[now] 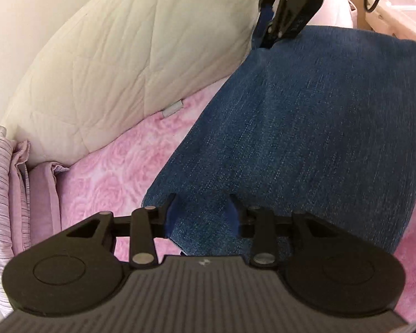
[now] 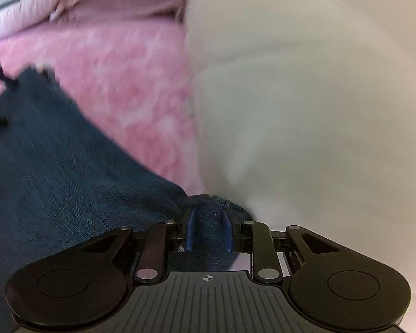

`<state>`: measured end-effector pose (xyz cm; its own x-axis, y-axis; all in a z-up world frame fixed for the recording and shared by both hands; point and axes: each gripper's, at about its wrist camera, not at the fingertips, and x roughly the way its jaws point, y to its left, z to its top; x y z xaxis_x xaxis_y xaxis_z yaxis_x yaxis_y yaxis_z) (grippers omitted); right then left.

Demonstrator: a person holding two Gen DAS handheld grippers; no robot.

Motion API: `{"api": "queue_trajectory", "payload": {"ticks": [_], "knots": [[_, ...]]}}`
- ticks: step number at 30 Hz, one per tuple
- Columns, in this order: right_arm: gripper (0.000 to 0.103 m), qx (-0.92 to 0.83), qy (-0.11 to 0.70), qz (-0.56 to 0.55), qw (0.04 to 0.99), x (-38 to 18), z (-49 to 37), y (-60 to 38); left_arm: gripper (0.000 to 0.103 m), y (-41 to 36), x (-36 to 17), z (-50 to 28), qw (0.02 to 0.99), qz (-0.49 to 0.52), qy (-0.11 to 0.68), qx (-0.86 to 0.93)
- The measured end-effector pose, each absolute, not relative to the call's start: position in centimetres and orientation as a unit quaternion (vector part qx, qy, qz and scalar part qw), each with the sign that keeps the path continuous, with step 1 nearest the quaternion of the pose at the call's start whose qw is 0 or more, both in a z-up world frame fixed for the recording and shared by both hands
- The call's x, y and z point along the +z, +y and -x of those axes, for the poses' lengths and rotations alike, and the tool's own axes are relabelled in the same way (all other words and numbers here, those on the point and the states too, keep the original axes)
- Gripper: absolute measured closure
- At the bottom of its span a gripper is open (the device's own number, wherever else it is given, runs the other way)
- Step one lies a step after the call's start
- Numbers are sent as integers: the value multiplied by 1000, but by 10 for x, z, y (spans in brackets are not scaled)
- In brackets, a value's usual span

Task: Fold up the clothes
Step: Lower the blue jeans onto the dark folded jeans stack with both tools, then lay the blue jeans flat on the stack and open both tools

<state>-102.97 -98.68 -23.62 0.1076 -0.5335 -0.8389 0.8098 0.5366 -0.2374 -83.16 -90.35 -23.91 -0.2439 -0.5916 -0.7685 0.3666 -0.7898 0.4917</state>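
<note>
Denim garment (image 1: 305, 127) folded flat on pink rose-patterned bedspread (image 1: 119, 172), near end between left gripper (image 1: 203, 211) fingers standing apart, far corner pinched by right gripper (image 2: 208, 229), cream quilt (image 1: 119, 63) alongside, striped pillow (image 1: 0, 194) at bed's corner.

1. My right hand-held gripper (image 2: 208, 229) pinches a bunched edge of the blue denim garment (image 2: 55, 152).
2. I see the pink bedspread (image 2: 130, 83) beneath it and a blurred white quilt (image 2: 305, 97) on the right.
</note>
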Motion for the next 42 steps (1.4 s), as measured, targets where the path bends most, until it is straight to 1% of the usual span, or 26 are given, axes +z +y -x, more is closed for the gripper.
{"api": "queue_trajectory", "payload": {"ticks": [2, 5, 9, 10, 15, 16, 18, 20, 23, 25, 28, 32, 36, 38, 40, 42], "knots": [[77, -456, 488, -155, 728, -236, 1028, -992, 71, -904, -234, 831, 312, -532, -101, -781], [77, -460, 477, -166, 730, -216, 1031, -987, 69, -907, -225, 830, 326, -523, -87, -783], [77, -498, 424, -160, 740, -181, 1044, -951, 69, -912, -214, 829, 344, -511, -69, -785], [77, -504, 412, -162, 742, -177, 1046, -941, 69, -919, -219, 830, 344, -514, -61, -784], [76, -494, 402, -198, 745, -202, 1045, -938, 69, -943, -243, 836, 337, -526, -29, -780], [76, -491, 402, -207, 745, -208, 1046, -940, 66, -944, -237, 834, 339, -525, -17, -780], [76, -488, 403, -219, 743, -213, 1045, -941, 66, -946, -226, 830, 342, -525, 5, -780], [76, -493, 400, -209, 744, -194, 1045, -928, 71, -940, -213, 826, 342, -525, 4, -780], [76, -476, 400, -195, 758, -171, 1044, -888, 71, -923, -198, 819, 326, -514, 20, -793], [76, -461, 397, -203, 767, -165, 1042, -862, 71, -915, -198, 818, 323, -517, 19, -792], [76, -433, 401, -244, 769, -181, 1033, -841, 71, -904, -198, 816, 318, -522, 18, -791], [76, -407, 435, -242, 766, -208, 1023, -832, 71, -889, -199, 813, 312, -528, 16, -790], [76, -421, 428, -235, 765, -181, 1030, -822, 71, -874, -199, 811, 306, -533, 14, -788], [76, -420, 422, -231, 769, -170, 1033, -809, 69, -854, -184, 801, 309, -513, 31, -800], [76, -415, 425, -236, 769, -169, 1033, -797, 68, -840, -189, 798, 311, -516, 51, -796], [76, -410, 434, -253, 761, -185, 1031, -795, 68, -835, -212, 802, 304, -537, 56, -785]]}}
